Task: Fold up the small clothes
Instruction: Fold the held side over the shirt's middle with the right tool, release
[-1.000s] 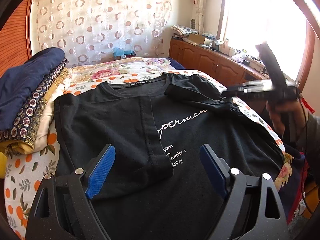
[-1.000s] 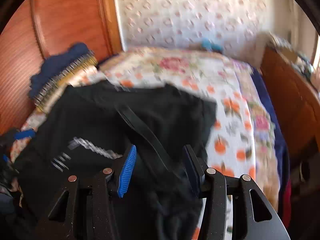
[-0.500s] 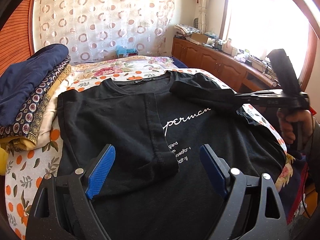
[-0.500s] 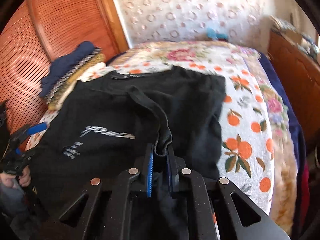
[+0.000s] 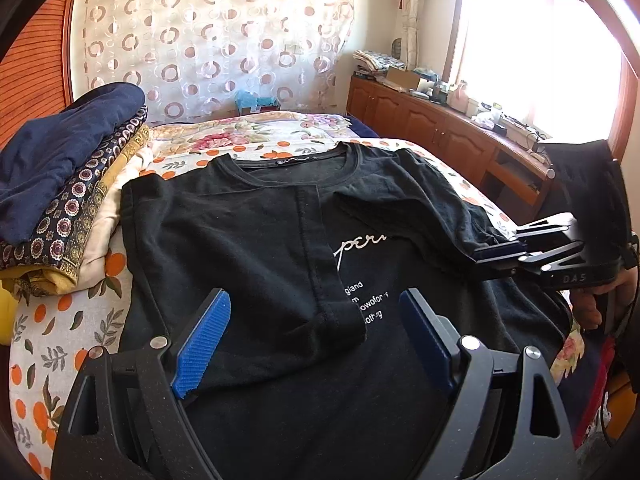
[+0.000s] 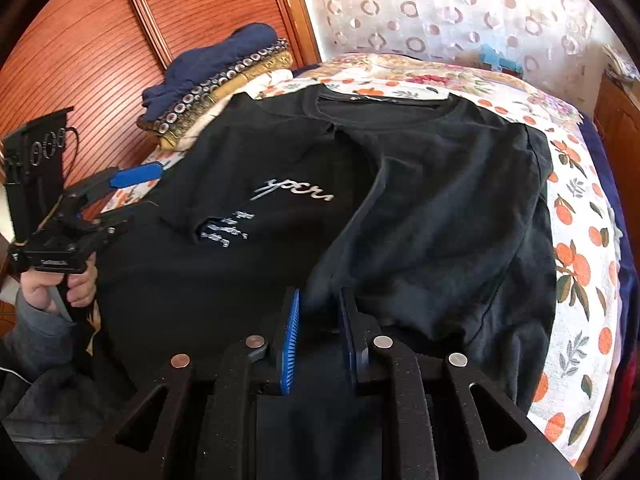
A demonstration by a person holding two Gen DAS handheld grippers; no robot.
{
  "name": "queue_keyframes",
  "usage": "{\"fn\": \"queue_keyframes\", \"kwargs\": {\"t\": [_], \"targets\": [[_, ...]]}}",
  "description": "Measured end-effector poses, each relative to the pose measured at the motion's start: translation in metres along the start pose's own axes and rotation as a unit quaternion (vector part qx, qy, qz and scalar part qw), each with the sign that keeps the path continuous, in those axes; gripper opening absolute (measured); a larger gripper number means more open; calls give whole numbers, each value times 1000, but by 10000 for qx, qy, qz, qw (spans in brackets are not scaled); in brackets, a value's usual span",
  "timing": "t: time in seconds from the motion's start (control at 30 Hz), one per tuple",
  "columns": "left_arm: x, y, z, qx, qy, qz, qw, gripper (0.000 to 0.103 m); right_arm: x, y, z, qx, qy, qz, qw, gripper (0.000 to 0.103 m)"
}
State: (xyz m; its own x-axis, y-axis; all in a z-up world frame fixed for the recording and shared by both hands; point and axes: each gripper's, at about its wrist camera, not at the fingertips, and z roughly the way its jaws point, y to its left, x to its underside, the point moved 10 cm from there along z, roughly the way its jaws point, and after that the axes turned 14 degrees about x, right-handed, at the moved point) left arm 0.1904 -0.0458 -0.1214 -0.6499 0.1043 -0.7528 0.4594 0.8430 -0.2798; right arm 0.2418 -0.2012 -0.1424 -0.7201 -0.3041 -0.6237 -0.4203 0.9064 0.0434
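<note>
Far left on the bed (image 5: pixel 72 320): stack of folded clothes (image 5: pixel 60 168), navy piece on top, patterned ones under it, just beside the shirt's left edge. Black t-shirt (image 5: pixel 248 240) lies flat across the floral bedspread, collar at the far side, white print up. Its left side and sleeve are already folded in over the chest, the folded edge running near-to-far and partly covering the print.

Left gripper (image 5: pixel 316 340) hovers over the near hem, jaws wide, nothing between them.

Right sleeve is folded inward across the chest, lying diagonally over the print's right end. Right gripper (image 6: pixel 318 328) sits at that sleeve's end; jaws narrow and have just been opening a little, black cloth between the blue pads (image 6: pixel 290 344). Cannot tell if the pads actually press on it. A hand (image 5: pixel 600 300) at the right edge grips its handle.
</note>
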Motion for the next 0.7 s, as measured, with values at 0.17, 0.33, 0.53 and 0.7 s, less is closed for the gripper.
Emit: {"fn": "queue_keyframes", "kwargs": {"t": [0.17,0.33,0.53,0.7], "targets": [[1,3,0,-3,-25,-66,10000,87,-14,-6,-7,138,-241,-28,9996,22],[3,7,-4,-59,-44,-76,9999,87,-23,-14,3,699,-403,-94,9967,24],[5,28,-11,-343,-69,-177,9992,87,-18,7,45,999,-155,-328,9943,25],[7,54,-18,-589,-14,-330,9977,87,-18,24,59,1167,-385,-494,9912,41]]}}
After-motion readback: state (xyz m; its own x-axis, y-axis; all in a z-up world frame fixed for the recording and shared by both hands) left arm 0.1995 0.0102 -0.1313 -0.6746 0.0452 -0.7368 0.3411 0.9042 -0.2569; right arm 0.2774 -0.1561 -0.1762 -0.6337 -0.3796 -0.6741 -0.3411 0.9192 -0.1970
